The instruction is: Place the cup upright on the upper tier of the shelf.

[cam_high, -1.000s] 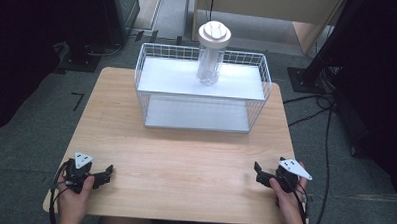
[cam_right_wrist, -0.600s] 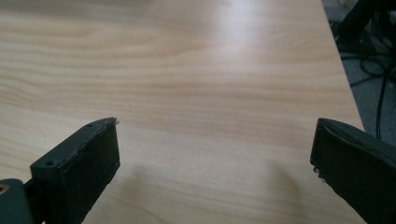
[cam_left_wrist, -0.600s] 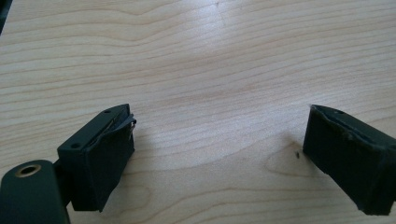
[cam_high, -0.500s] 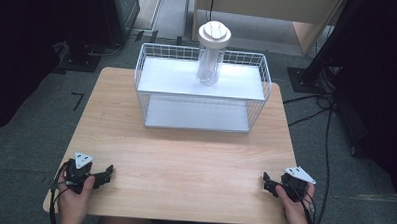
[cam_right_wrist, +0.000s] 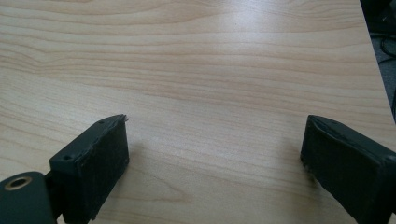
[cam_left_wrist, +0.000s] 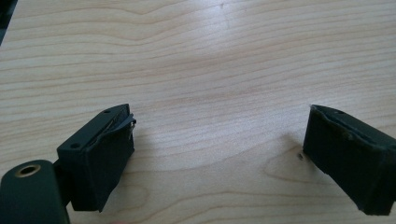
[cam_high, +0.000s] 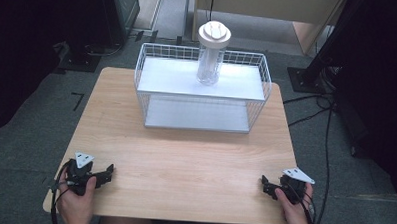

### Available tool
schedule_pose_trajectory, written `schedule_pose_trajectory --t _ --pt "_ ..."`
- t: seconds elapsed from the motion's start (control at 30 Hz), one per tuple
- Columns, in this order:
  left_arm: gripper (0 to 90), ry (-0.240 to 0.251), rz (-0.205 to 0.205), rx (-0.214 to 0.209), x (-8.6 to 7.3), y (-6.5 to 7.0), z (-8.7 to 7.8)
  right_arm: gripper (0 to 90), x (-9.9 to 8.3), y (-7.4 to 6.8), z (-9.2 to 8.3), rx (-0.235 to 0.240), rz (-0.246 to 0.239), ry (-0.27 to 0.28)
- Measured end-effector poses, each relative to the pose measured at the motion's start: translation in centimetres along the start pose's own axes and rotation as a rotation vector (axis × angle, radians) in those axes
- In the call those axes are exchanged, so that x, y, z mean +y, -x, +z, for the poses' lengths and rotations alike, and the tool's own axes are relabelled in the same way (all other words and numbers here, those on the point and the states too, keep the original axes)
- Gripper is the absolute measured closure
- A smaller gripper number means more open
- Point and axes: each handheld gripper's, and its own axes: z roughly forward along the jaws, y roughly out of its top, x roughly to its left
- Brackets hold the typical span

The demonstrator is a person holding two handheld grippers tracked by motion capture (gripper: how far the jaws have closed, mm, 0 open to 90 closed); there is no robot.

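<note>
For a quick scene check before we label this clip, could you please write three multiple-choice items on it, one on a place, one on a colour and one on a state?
1. Where does the clear bottle stand?
A. on the upper shelf of the wire rack
B. on the bare table in front of the rack
C. between the jaws of the left tool

2. What colour is the bottle's cap?
A. red
B. white
C. black

3. How are the jaws of the right tool in the right gripper view?
A. shut on the bottle
B. pressed fully together
C. apart, with nothing between them

Answers:
1 A, since the bottle stands upright on the top white shelf, far from both hands.
2 B, since the wide cap looks white from above.
3 C, since only bare wood lies between the two black pads.
</note>
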Motion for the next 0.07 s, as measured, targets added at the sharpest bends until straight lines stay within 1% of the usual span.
schedule_pose_trajectory --t 0.07 --pt "9.2 0.000 -0.003 0.004 0.03 0.28 0.03 7.6 0.00 -0.03 -0.01 0.006 -0.003 -0.002"
